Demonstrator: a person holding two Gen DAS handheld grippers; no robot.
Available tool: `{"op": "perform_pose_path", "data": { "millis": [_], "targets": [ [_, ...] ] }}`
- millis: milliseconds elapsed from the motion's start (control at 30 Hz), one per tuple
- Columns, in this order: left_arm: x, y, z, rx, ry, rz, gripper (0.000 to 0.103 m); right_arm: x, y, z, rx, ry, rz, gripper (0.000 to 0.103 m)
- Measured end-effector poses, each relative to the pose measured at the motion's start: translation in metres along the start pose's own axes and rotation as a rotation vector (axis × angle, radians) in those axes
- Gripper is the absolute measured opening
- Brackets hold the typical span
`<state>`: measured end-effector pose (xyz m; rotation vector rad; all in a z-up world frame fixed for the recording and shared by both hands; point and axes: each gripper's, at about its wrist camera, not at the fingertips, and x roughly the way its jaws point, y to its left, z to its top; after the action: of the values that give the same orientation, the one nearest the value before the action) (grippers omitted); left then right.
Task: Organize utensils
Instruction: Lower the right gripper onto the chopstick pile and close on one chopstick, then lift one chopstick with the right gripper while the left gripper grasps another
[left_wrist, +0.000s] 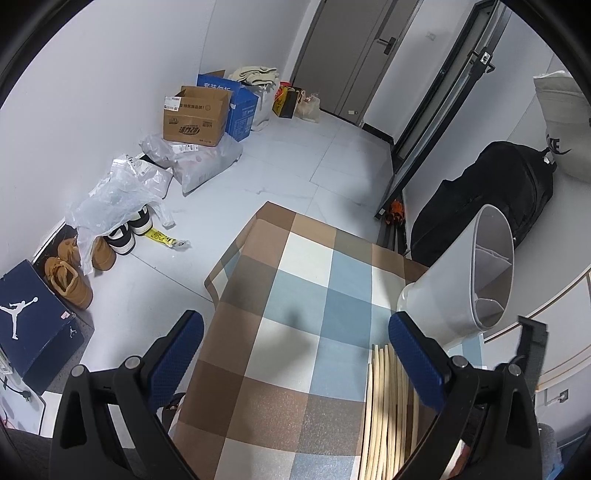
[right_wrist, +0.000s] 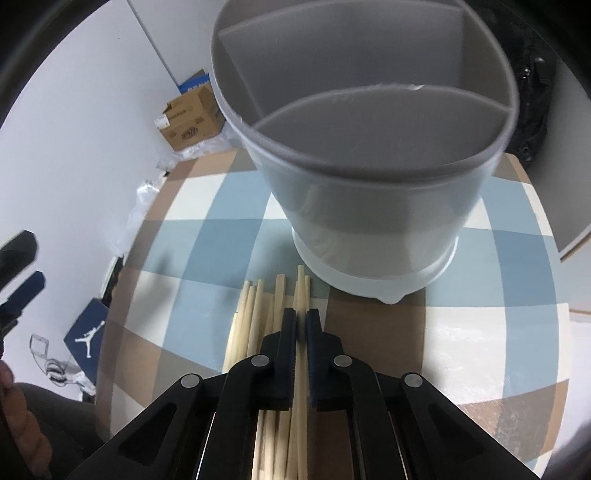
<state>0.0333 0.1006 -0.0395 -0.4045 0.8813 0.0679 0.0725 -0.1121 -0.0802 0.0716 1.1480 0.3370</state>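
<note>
Utensil holder (right_wrist: 369, 206): a grey, round container with inner dividers forming compartments, all of them empty, stood upright on the counter (right_wrist: 480, 295) toward its far side. The counter carried a checked cloth in brown, blue and white squares. In the left wrist view the same holder (left_wrist: 458, 280) appeared at the right edge of the counter (left_wrist: 295, 295), beyond the right-hand finger of the left tool.

Chopsticks (right_wrist: 255, 306): a bundle of pale wooden sticks lay flat on the cloth just in front of the holder's base, their far ends near it but not visibly touching. In the left wrist view the bundle (left_wrist: 384, 406) lay beside the lower right finger.

Right tool (right_wrist: 301, 325): jaws were drawn nearly together, pinching one chopstick from the right side of the bundle; the stick ran between the blue pads and out beyond the tips toward the holder. Whether it was lifted clear of the cloth could not be determined.

Left tool (left_wrist: 295, 350): jaws were spread wide above the cloth, with nothing between the blue pads.

Surroundings: on the floor beyond the counter stood a cardboard box (left_wrist: 195, 118), a dark blue shoe box (left_wrist: 33, 325) and several shoes (left_wrist: 74, 280). A black bag (left_wrist: 491, 199) lay behind the holder
</note>
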Motion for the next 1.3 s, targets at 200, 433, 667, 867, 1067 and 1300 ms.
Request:
{"op": "perform_pose_path", "data": {
  "millis": [200,433,667,867,1067,1300],
  "targets": [
    [0.006,-0.005,-0.004,0.033,0.035,-0.003,0.098,-0.022,-0.010,-0.003,0.051,-0.049,0.060,0.004],
    [0.023,-0.024,-0.021,0.106,0.161,-0.063,0.098,-0.054,-0.023,-0.005,0.085,-0.118,0.120,0.004],
    [0.044,-0.042,-0.049,0.212,0.323,-0.039,0.098,-0.089,-0.047,-0.012,0.110,-0.176,0.152,0.004],
    [0.049,-0.051,-0.059,0.268,0.355,0.004,0.097,-0.101,-0.059,-0.015,0.122,-0.202,0.173,0.004],
    [0.061,-0.057,-0.070,0.340,0.388,0.086,0.084,-0.106,-0.063,-0.017,0.123,-0.227,0.182,0.004],
    [0.059,-0.050,-0.068,0.337,0.373,0.116,0.084,-0.107,-0.070,-0.020,0.128,-0.241,0.192,0.004]
  ]
}}
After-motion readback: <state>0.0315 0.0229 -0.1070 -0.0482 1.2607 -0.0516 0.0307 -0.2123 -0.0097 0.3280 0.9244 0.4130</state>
